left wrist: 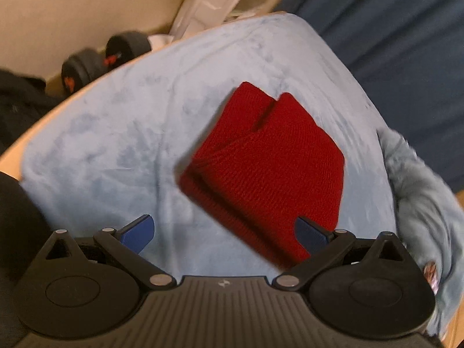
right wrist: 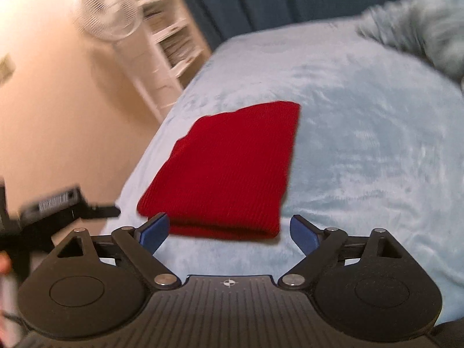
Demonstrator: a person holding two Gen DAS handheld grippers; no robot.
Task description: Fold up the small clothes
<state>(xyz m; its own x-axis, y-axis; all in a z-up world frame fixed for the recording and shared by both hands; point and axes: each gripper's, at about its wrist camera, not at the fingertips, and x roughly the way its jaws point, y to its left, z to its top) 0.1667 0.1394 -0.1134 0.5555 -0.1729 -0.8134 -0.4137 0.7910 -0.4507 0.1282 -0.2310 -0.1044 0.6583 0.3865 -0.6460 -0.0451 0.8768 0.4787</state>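
We see a red knit garment (left wrist: 261, 171) lying folded on a pale blue blanket (left wrist: 116, 133) that covers the surface. In the left wrist view the knit shows two rounded flaps at its far end with a slit between them, and layered folds along its near left edge. In the right wrist view (right wrist: 226, 171) it reads as a neat flat rectangle with a thick folded edge nearest us.

Our left gripper (left wrist: 226, 232) has its jaws spread wide. The near corner of the knit reaches down between the blue pads, close by the right pad, but neither pad presses on it.

Our right gripper (right wrist: 229, 230) also has its jaws spread wide, one blue pad at each end of the knit's near edge; the left pad overlaps the corner in the picture, and no pad pinches the cloth. At the left edge of this view we see the other gripper's black body, blurred.

A fluffy grey-blue cloth (right wrist: 420, 23) lies bunched at the blanket's far right. Beyond the blanket stand a white shelf (right wrist: 165, 37), a white fan (right wrist: 107, 11) and a dark blue curtain (left wrist: 391, 34). Two dark dumbbells (left wrist: 98, 61) lie on the floor by the wall.
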